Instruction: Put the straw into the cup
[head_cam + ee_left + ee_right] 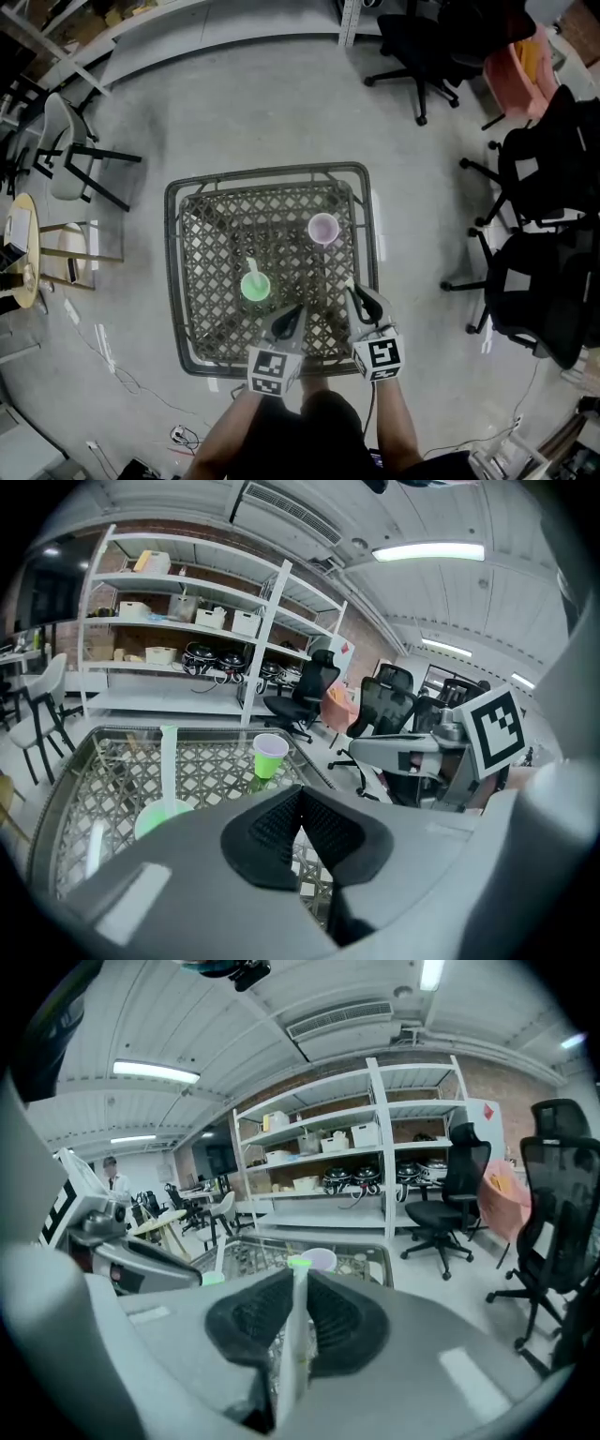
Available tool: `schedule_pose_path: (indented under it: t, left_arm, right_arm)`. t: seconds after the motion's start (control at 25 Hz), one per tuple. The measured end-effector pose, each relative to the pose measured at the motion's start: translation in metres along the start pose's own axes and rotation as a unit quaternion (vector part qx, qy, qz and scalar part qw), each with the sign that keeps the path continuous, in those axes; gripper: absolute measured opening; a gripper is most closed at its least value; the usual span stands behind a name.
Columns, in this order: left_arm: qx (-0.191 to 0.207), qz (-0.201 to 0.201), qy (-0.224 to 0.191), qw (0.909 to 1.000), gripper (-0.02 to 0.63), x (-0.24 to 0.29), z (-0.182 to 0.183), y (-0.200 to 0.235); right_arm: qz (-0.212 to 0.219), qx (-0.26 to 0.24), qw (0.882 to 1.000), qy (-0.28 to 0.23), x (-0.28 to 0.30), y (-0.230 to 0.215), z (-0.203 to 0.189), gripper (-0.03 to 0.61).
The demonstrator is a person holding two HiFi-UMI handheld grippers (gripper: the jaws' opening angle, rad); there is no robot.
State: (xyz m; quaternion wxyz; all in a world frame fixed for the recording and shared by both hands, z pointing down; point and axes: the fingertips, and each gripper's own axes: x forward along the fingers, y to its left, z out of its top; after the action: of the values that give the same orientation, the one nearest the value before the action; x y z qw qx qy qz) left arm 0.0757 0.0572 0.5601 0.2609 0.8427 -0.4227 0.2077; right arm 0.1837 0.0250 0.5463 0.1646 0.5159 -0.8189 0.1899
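Ahead of both sets of jaws, head view: lattice table (pixel 172 246) carries two cups. Near cup (pixel 255 287), green, sits just beyond the left gripper (pixel 292 316) and already has a standing straw (pixel 250 271) in it. Far cup (pixel 323 228), pale inside, stands further out, ahead of the right gripper (pixel 356 293), well clear of the jaw tips; no straw seen in it. Left gripper view: jaws pressed together, pad to pad, nothing between them. Near cup low and to the left of the tips, far cup straight beyond them. Right gripper view: jaws nearly together, clamped on a held straw (pixel 292 1335), pale with a green top end. It runs up through the pads and stands proud of the tips. Far cup is directly past that top end, on the table. Judgement: one cup served, one outstanding. Remaining work is to carry the held straw out over the far cup, bring its lower end inside the rim, then let go. Left gripper looks idle, free to steady the cup if it tips.
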Motion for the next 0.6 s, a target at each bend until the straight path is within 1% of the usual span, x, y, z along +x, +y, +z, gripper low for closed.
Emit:
schedule_pose_path:
  t: [0.16,0.36,0.6]
  left_arm:
    - [0.005,0.007,-0.014,0.9999,0.005,-0.004,0.013,-0.006]
    - [0.007,0.017,-0.033,0.9993,0.005,-0.010,0.031,-0.013]
    - [0.011,0.024,-0.051,0.9984,0.005,-0.015,0.048,-0.013]
  right_arm:
    - [0.009,0.012,0.999,-0.048,-0.013,0.000,0.027,0.052]
    - [0.025,0.049,0.993,-0.107,-0.030,-0.006,0.062,0.051]
    - [0.032,0.060,0.986,-0.152,-0.036,-0.012,0.094,0.051]
